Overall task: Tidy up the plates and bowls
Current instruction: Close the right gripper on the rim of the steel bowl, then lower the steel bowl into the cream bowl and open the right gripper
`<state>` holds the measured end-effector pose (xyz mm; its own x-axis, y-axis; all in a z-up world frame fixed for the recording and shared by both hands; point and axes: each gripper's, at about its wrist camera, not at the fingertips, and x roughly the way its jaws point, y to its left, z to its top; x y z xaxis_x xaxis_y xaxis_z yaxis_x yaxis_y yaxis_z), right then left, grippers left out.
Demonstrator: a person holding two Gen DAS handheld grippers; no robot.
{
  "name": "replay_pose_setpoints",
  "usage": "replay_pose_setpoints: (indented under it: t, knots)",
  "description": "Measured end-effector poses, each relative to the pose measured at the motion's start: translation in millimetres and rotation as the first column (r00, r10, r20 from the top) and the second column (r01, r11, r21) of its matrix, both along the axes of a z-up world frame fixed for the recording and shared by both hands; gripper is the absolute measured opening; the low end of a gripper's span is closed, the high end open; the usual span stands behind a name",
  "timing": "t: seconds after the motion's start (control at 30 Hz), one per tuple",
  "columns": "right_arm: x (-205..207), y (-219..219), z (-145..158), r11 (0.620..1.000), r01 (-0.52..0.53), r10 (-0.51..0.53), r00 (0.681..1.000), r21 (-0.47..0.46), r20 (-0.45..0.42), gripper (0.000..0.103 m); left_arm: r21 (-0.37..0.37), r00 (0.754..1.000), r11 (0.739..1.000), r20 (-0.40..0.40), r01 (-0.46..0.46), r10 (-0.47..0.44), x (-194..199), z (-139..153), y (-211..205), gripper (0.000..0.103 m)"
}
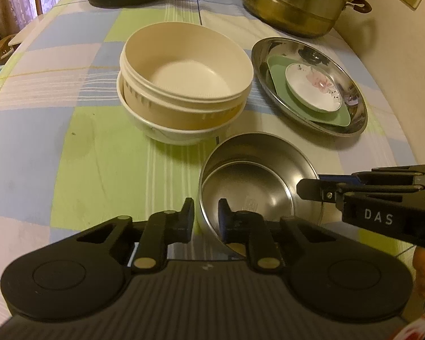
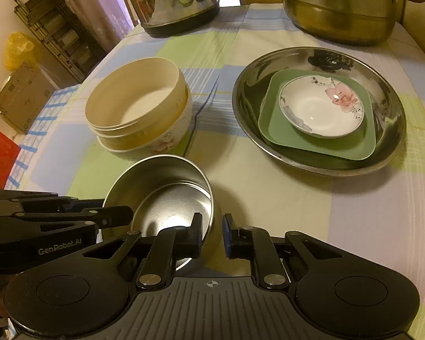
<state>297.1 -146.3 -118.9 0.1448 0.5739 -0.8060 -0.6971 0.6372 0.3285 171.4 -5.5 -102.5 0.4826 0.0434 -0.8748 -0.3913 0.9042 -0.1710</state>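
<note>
A steel bowl [image 1: 257, 187] stands on the checked tablecloth, near me in both views [image 2: 167, 192]. My left gripper [image 1: 206, 218] straddles its near-left rim, one finger outside and one inside, with a gap still showing. My right gripper [image 2: 212, 235] straddles the opposite rim the same way, jaws apart. A cream bowl [image 1: 187, 68] sits nested in a white floral bowl [image 1: 178, 134]. A steel plate [image 2: 320, 107] holds a green square plate [image 2: 277, 138] with a small floral dish [image 2: 321, 107] on top.
A large brass-coloured steamer pot [image 2: 342, 8] stands at the back right and a steel kettle [image 2: 178, 2] at the back centre. The table edge curves away on the left, with a rack [image 2: 51, 34] and boxes beyond.
</note>
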Motion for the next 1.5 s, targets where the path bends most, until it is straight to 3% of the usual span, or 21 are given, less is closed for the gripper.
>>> replay_pose_setpoints:
  t: [0.4,0.8,1.0,1.5]
  knots:
    - [-4.9,-7.8,6.0,1.000,0.011,-0.012,1.000,-0.007,-0.009,0.008,0.000,0.999,0.999,0.009,0.036,-0.036,-7.1,11.4,-9.0,0.010]
    - [0.7,-34.8,55.3,0.997,0.057,-0.058,0.998,0.050,0.018,0.006,-0.002,0.991,0.998,0.121,0.065,-0.064,-6.5,62.7,-20.6,0.011]
    - [8.8,-29.6,80.3,0.995,0.045,-0.050,0.998,0.094,0.048,0.006,0.020,0.984,0.999,0.176,0.034,-0.037,-3.6,87.5,-13.8,0.011]
    - [39.6,20.8,100.4,0.984,-0.020,0.012,0.999,0.175,0.048,0.006,0.078,0.969,0.993,0.236,-0.091,0.070,6.7,115.9,25.8,0.012]
